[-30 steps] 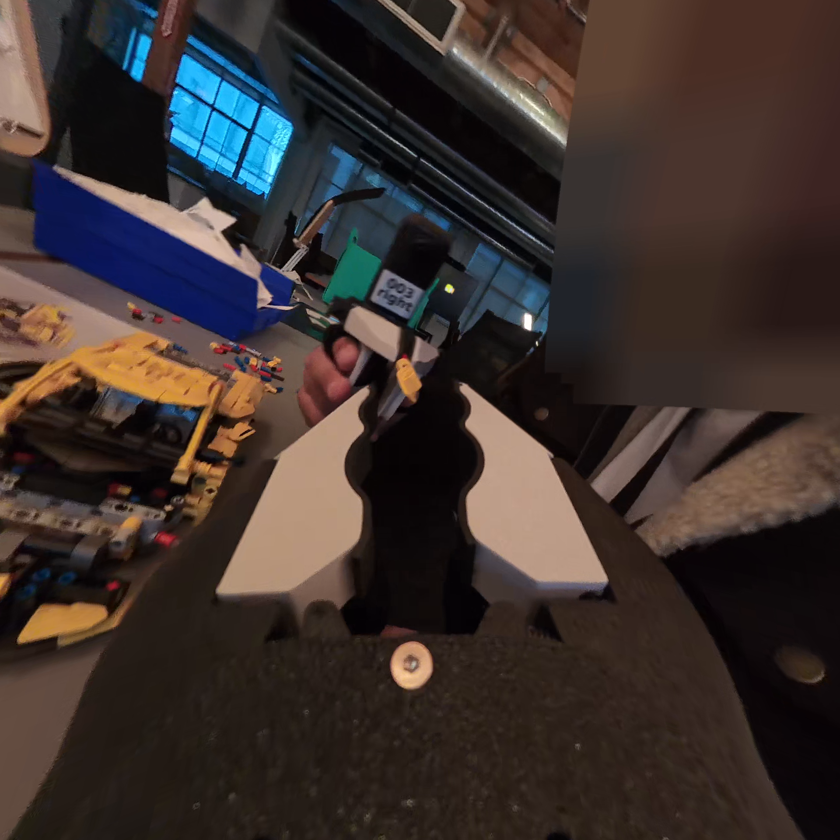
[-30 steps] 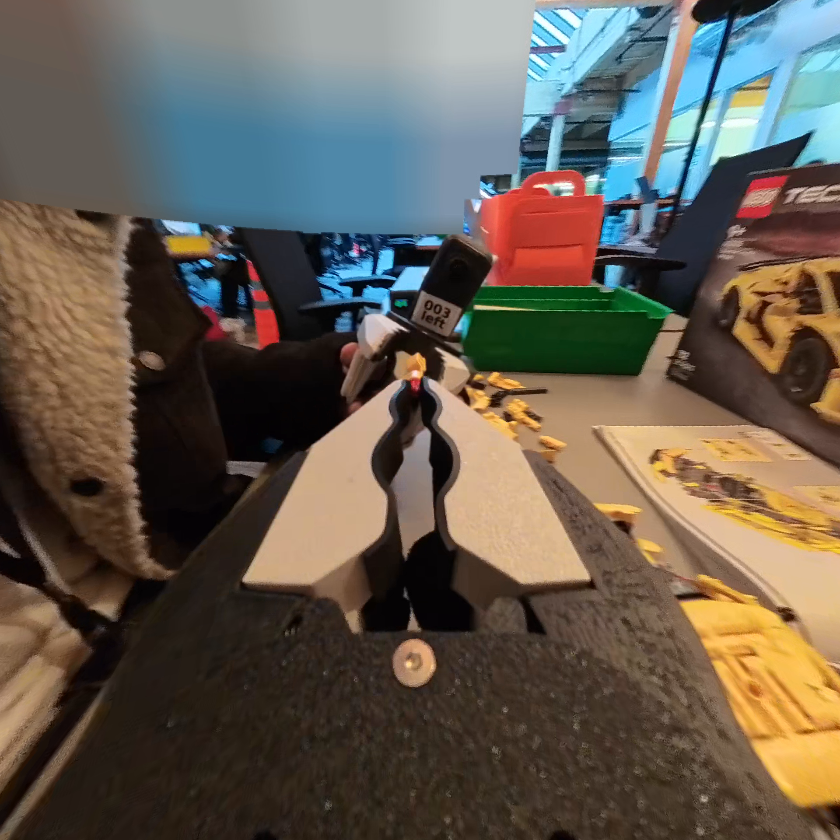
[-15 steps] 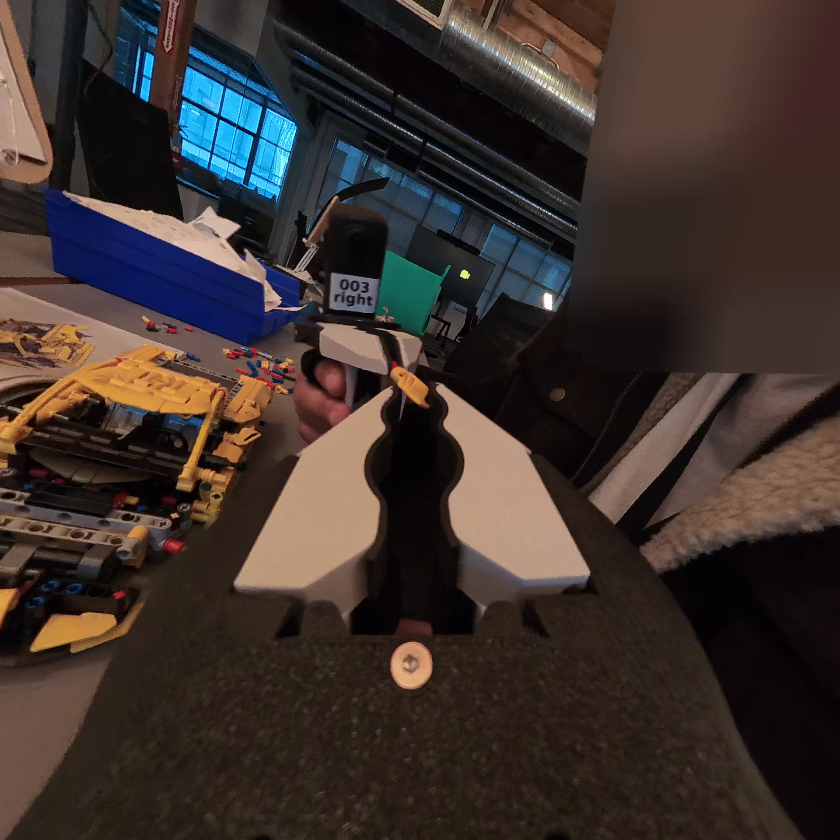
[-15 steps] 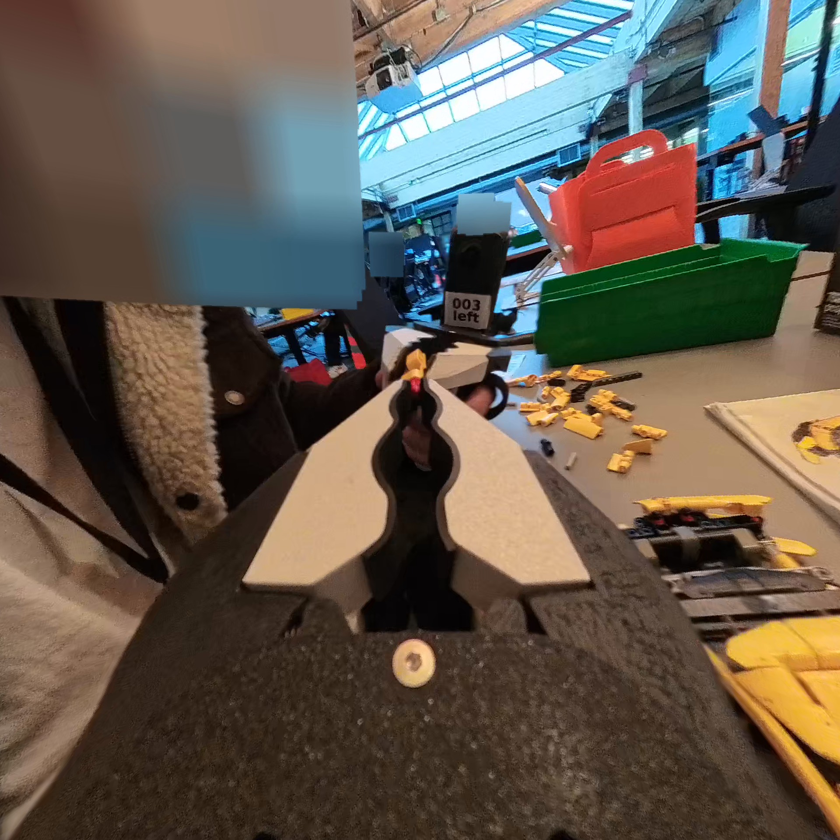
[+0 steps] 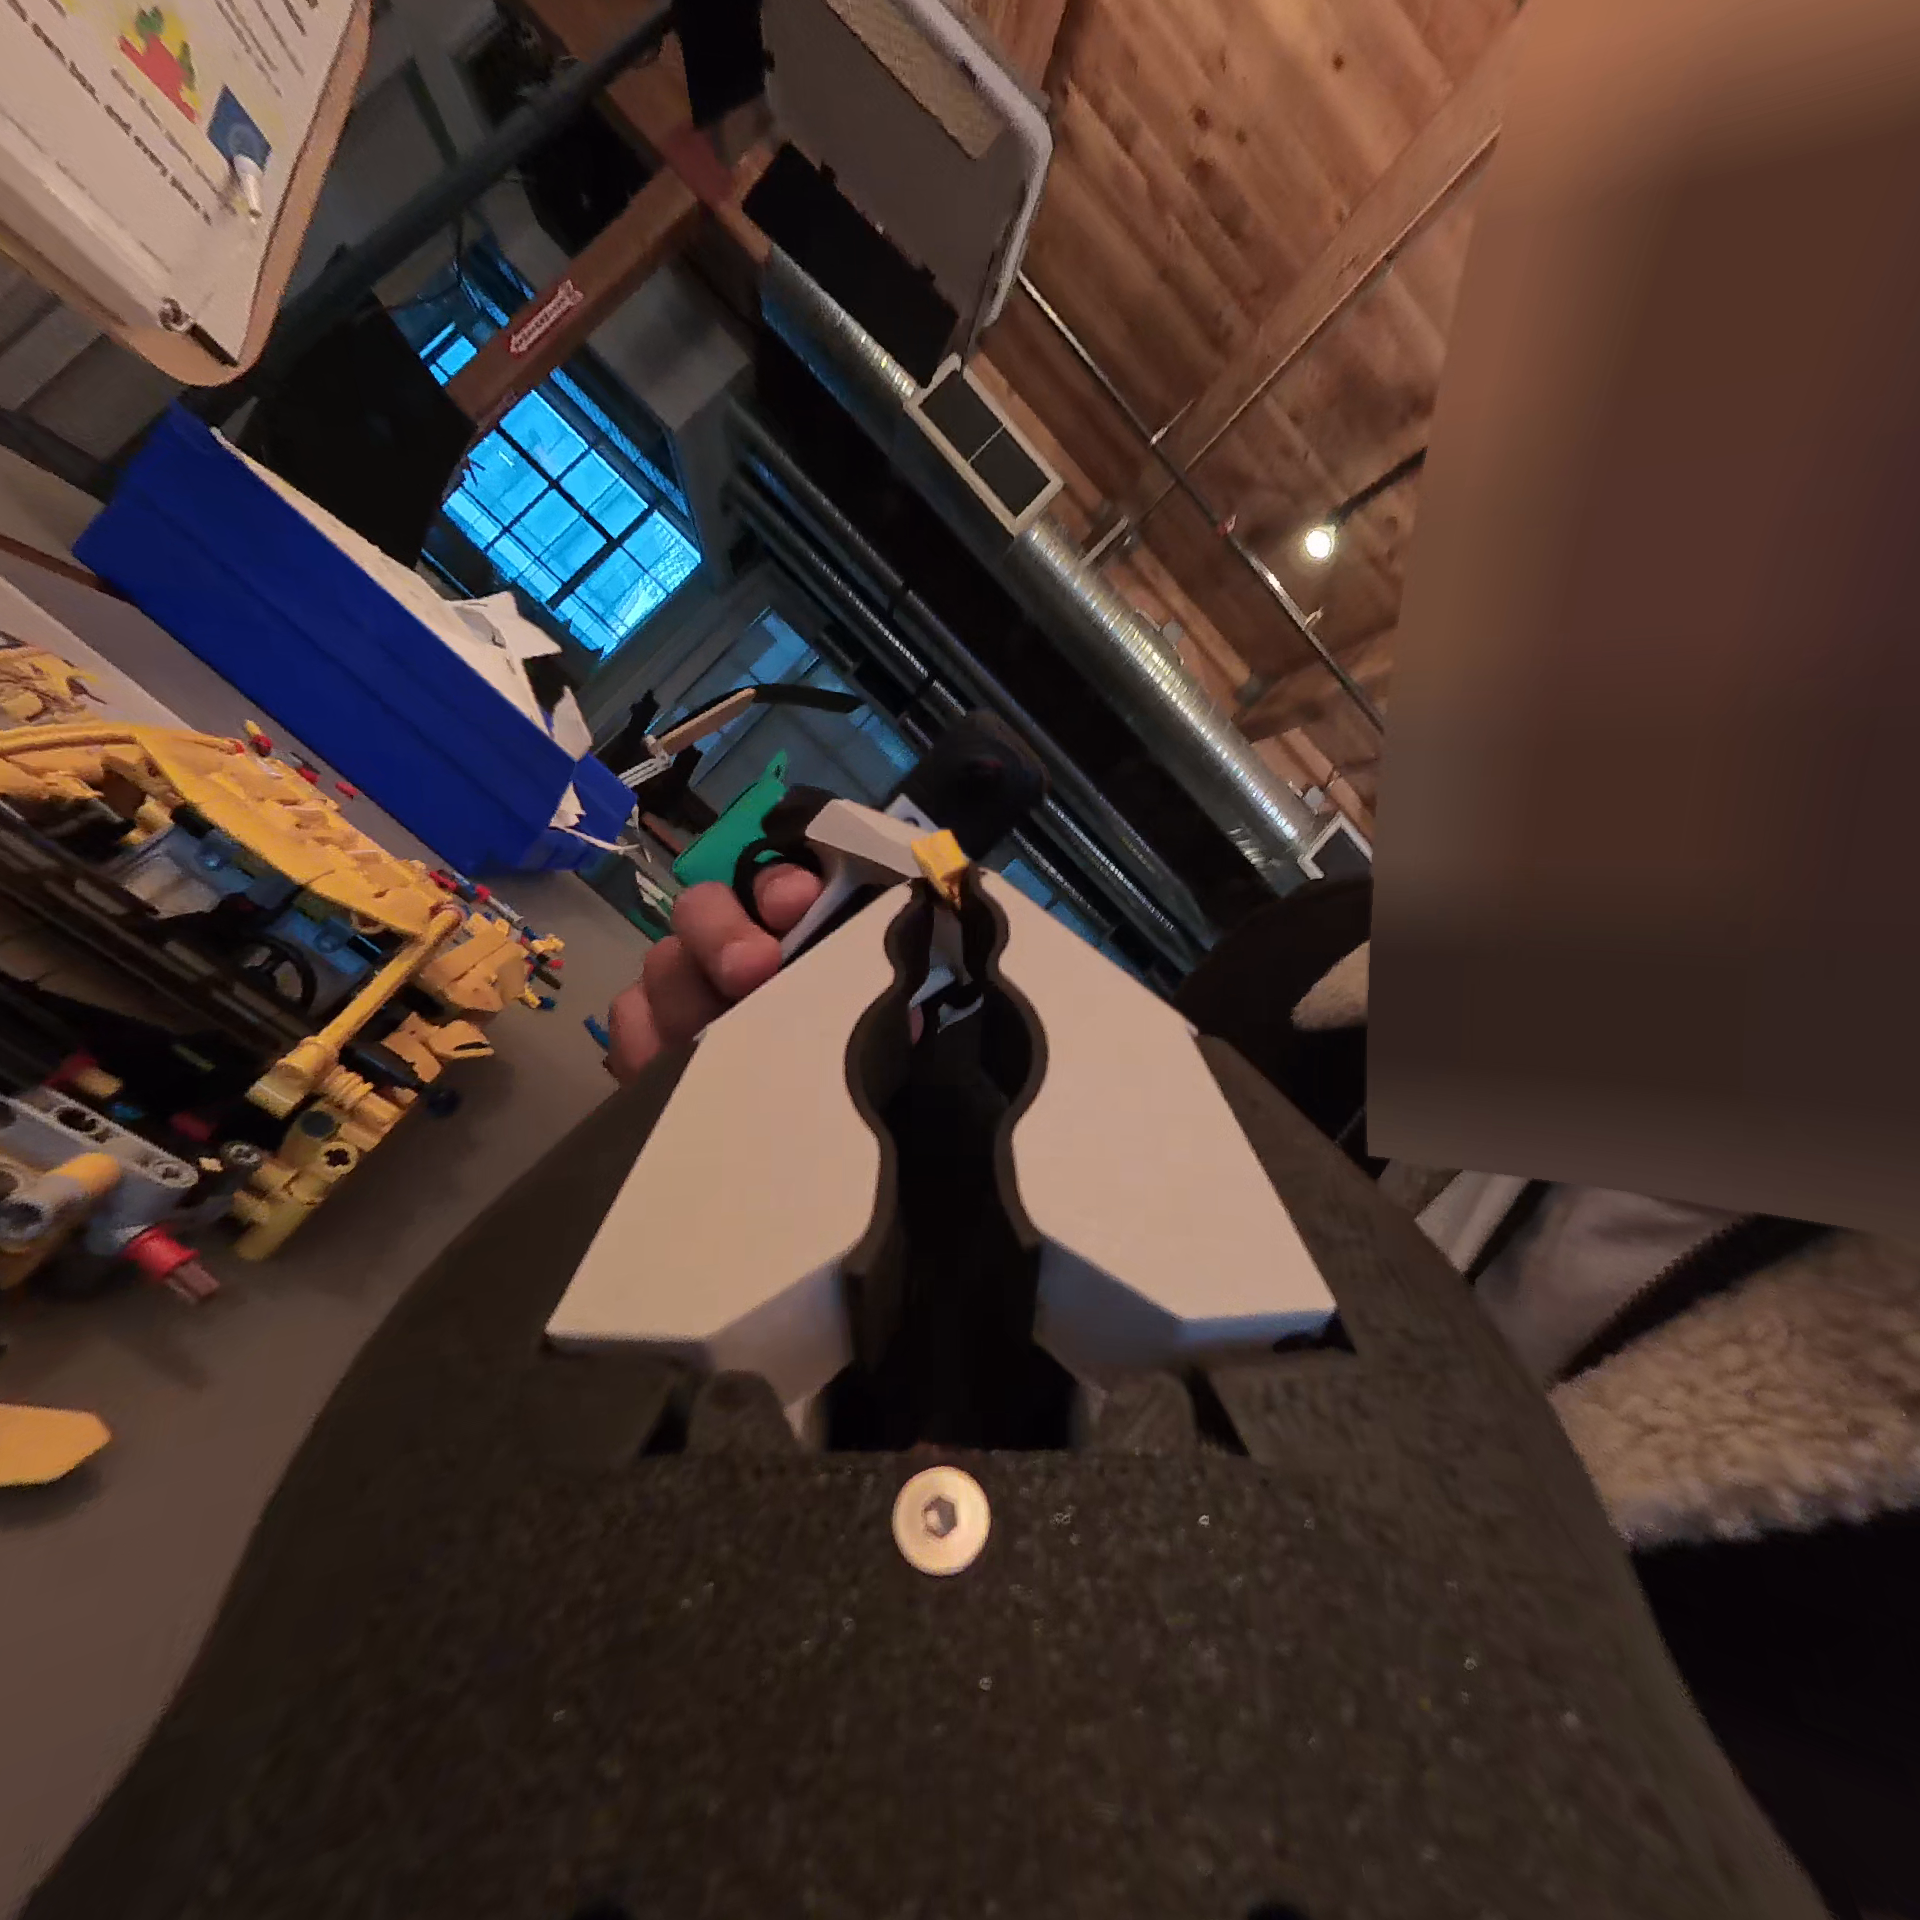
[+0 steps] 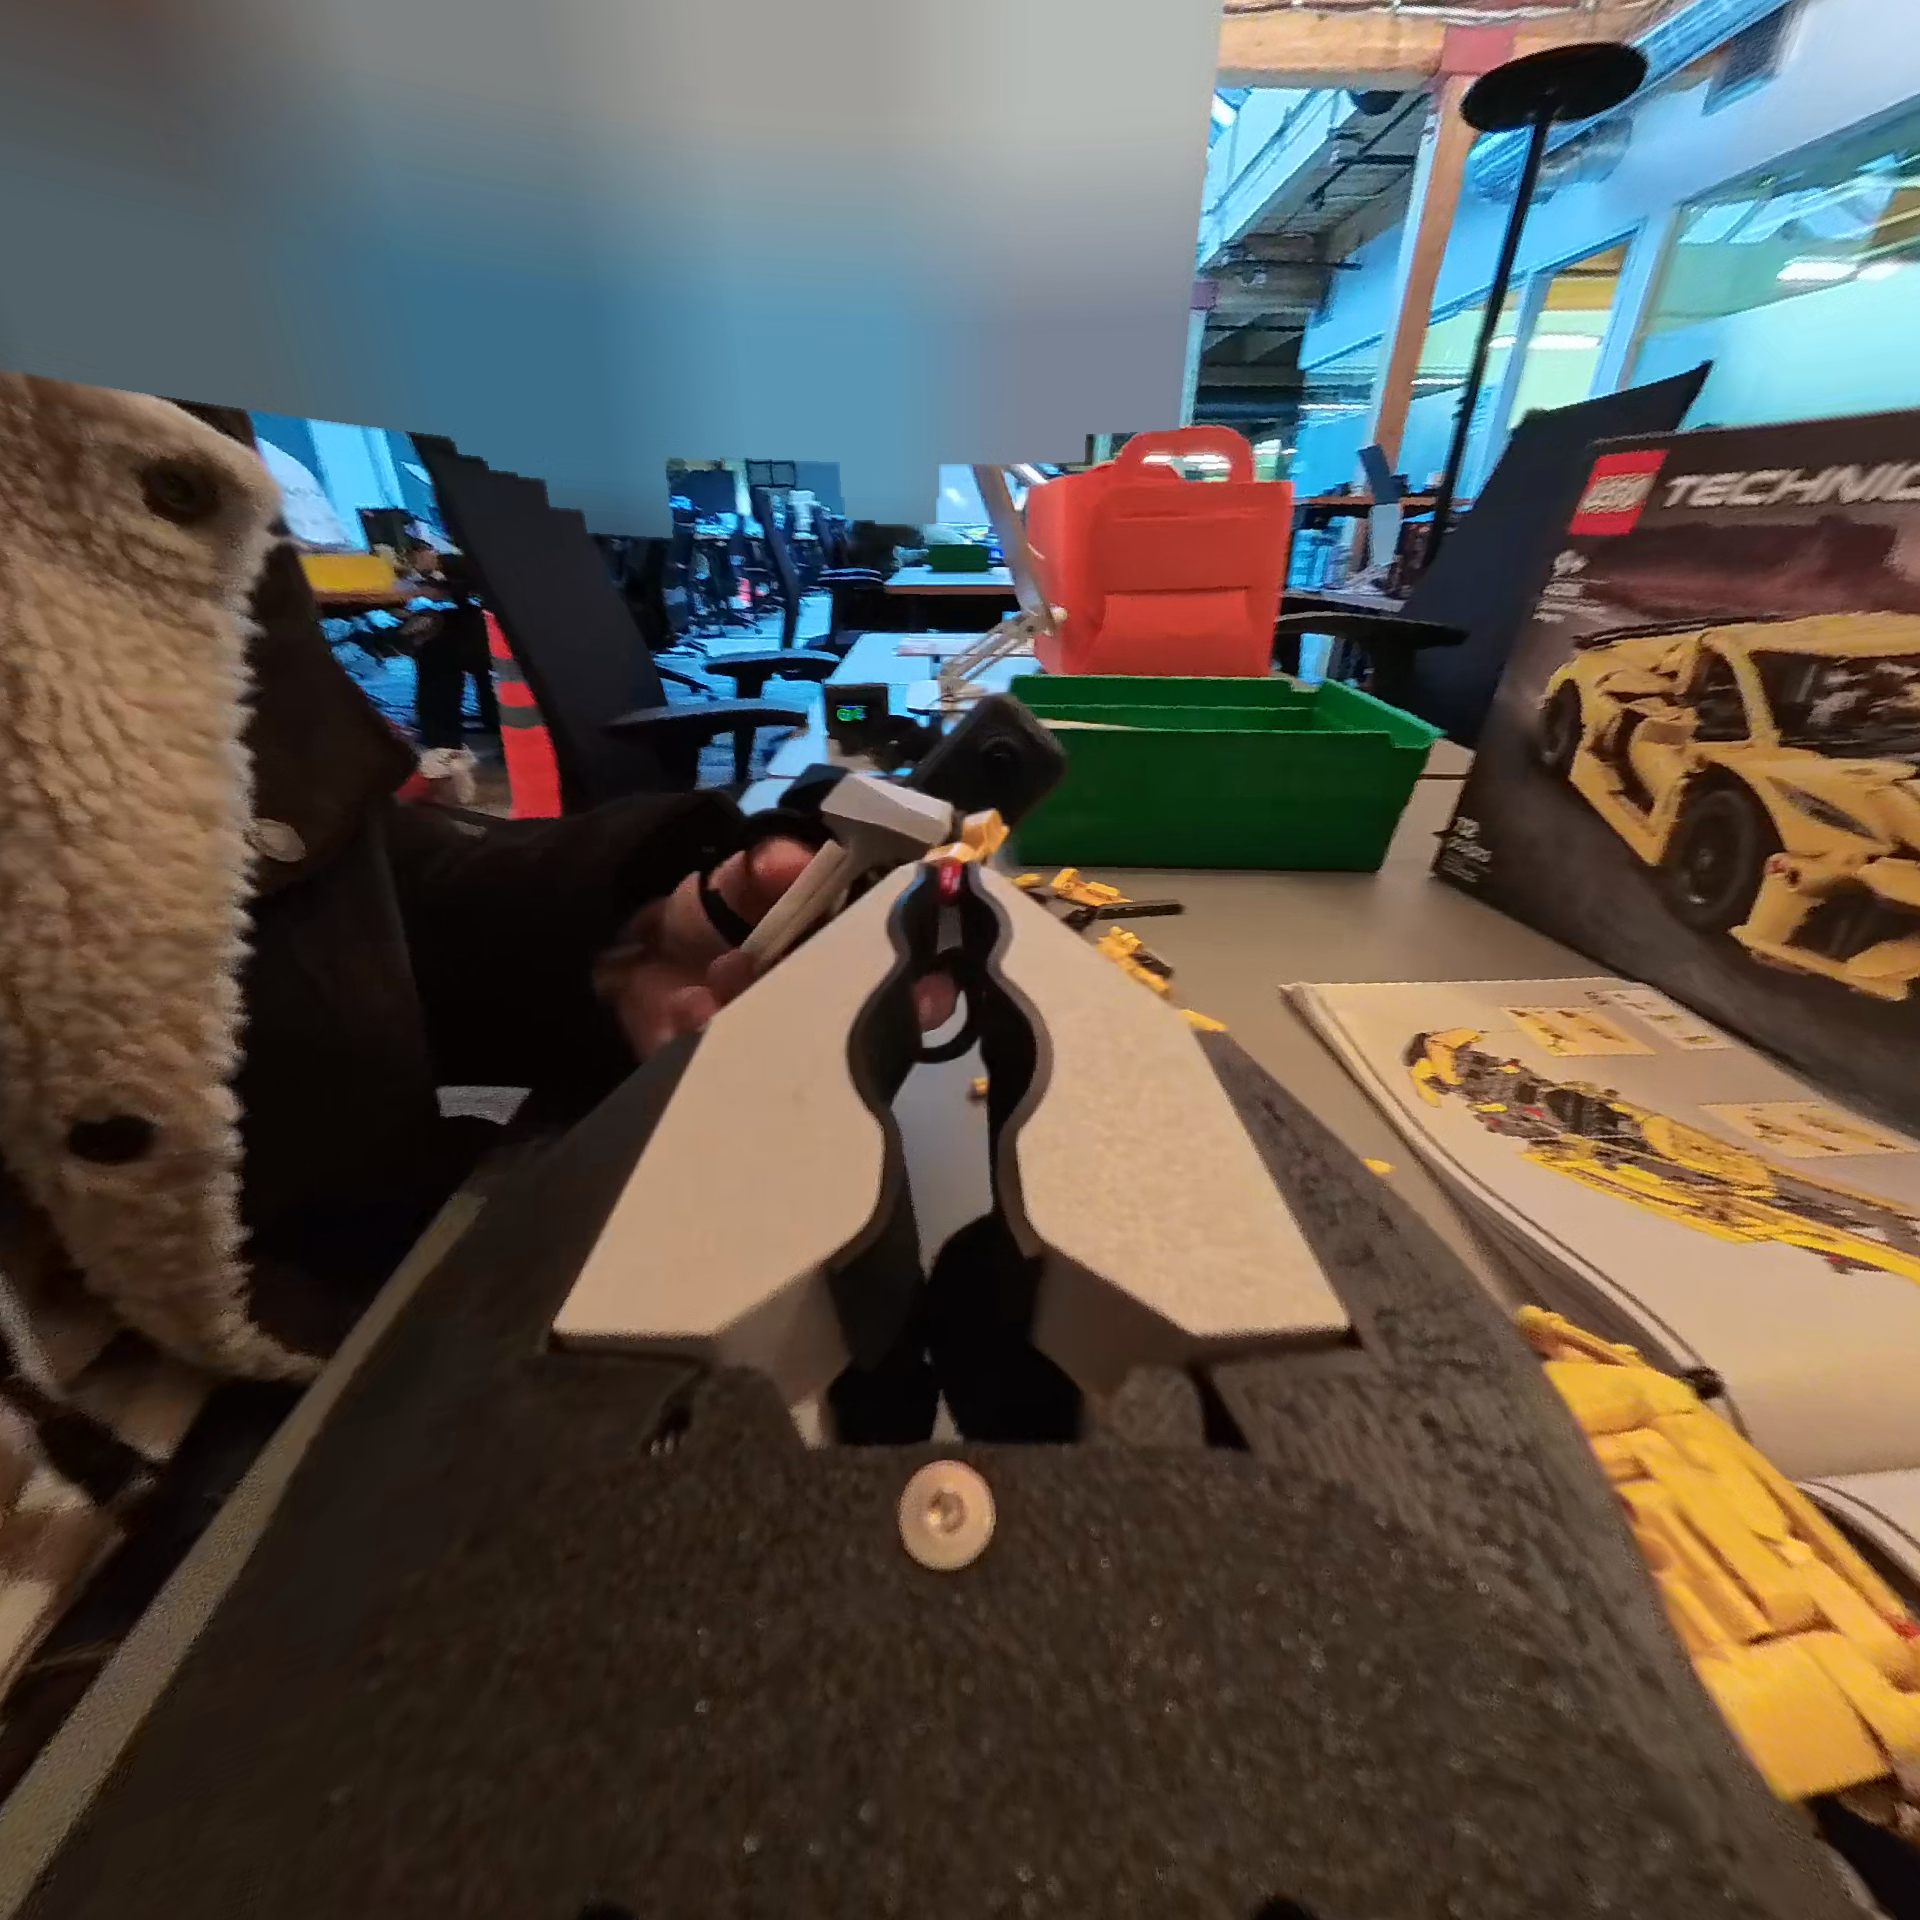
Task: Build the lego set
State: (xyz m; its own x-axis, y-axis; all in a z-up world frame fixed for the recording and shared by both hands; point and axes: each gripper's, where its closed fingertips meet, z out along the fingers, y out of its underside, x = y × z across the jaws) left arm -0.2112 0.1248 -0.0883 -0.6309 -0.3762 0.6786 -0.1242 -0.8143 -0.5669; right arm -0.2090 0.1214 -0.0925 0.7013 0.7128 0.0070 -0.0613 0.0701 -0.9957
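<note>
Both grippers are held up in the air, tip to tip, in front of a person's jacket. My left gripper is shut on a small yellow lego piece. My right gripper is shut on a small red pin. The pin meets the yellow piece, held by the left gripper just beyond. In the left wrist view the right gripper shows behind the yellow piece, with a hand on its handle. The partly built yellow car sits on the table to the left.
A blue bin stands behind the car. In the right wrist view there are a green bin, an orange bag, loose yellow pieces, an open instruction booklet, the set's box and yellow car bodywork. Both grippers' tips are close together, under 4 cm apart.
Both grippers stayed tip to tip on the pieces while they turned. The left view rolled and tilted up toward the ceiling. The right view swung back to the right, toward the box.
</note>
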